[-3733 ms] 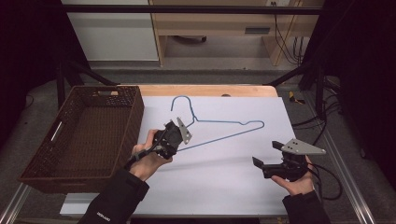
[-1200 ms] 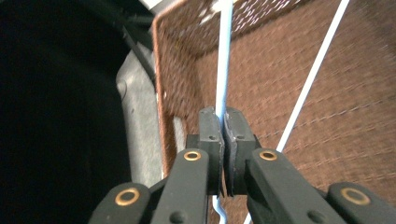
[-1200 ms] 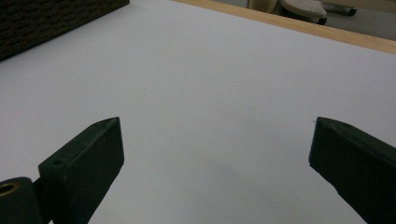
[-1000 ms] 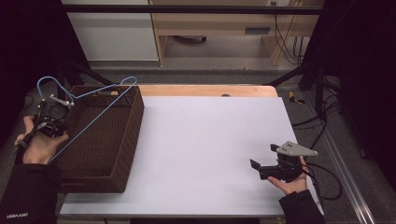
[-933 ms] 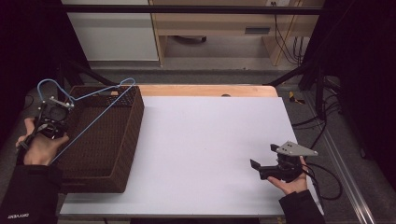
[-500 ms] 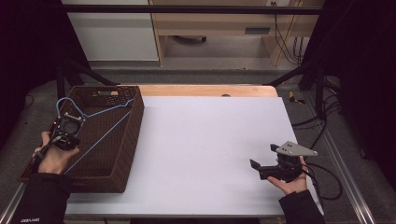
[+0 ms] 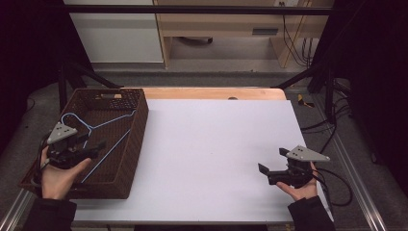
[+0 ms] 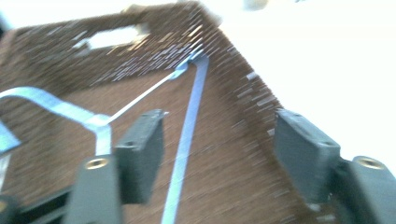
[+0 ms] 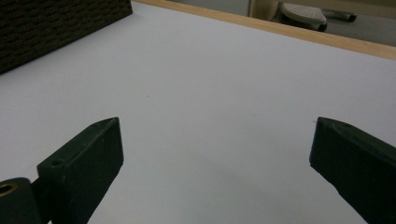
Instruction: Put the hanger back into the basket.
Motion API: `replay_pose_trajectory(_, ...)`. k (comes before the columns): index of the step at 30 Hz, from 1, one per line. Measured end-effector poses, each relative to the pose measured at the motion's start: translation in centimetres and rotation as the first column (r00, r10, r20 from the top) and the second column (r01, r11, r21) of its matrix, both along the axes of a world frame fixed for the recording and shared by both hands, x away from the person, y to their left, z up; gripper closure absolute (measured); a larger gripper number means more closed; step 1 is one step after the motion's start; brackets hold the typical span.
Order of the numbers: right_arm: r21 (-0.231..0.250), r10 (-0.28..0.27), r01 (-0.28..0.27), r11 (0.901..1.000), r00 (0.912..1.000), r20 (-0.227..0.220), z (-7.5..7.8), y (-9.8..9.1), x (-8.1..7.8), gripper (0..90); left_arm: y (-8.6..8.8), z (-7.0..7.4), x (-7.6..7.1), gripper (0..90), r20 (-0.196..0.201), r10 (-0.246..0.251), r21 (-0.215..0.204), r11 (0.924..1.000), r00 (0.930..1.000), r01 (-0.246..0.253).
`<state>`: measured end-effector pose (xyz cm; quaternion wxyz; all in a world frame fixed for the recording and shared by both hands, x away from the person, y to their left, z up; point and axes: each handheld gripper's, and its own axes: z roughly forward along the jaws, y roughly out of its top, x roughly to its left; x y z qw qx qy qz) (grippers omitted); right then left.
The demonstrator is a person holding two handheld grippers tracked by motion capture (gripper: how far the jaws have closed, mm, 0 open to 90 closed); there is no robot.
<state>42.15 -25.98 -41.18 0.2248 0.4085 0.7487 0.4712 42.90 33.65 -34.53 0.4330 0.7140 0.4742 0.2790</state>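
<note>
Lower left of high view: left tool (image 7: 91,147) is hovering over a brown woven rectangular basket (image 7: 138,126), jaws just opening, now apart w/ nothing clamped. A thin blue wire clothes hanger (image 7: 111,126) is lying inside the basket, one wire passing between the jaws, untouched. Lower right: right tool (image 7: 270,171) is resting over the white surface (image 7: 211,139), jaws apart, empty. Best next: lift left tool straight up so the jaws don't snag the wire.
</note>
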Motion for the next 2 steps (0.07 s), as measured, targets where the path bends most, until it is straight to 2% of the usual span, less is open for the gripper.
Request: replay_pose_trajectory(2,0.008,0.003,-0.003,1.0000,1.0000,0.004,0.03,-0.03,-0.02,3.5,-0.79,-0.38,-0.69,20.4,0.029,-0.059,-0.050,0.9969,0.9978,0.060)
